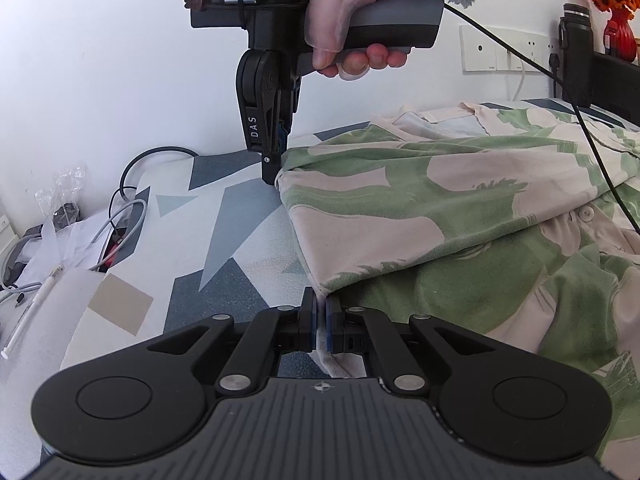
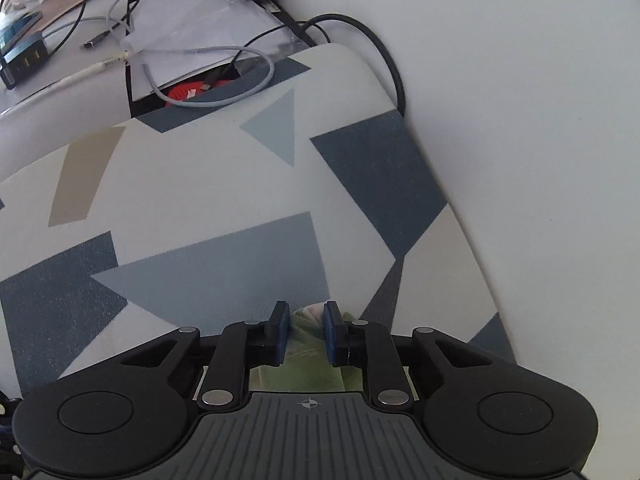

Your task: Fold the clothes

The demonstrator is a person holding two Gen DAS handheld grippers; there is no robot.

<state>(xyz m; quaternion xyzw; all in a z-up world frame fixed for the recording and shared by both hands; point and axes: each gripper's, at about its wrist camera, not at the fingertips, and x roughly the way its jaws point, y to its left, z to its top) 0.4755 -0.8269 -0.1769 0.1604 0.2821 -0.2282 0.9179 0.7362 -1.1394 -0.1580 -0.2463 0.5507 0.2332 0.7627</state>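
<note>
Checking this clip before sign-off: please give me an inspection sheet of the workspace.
Surface: patterned sheet, flat where bare.
Job's things: green and pink shirt, spread out and rumpled, not yet folded.
Clutter: papers, plastic bags and a pen beyond the sheet's edge.
Grippers: left gripper shut on the shirt's near edge; right gripper points down, pinching the shirt's far corner.
Cables: grey cable among the clutter; black cable trails over the shirt.
Surroundings: white wall, sockets, black flask, red vase with orange flowers.
</note>
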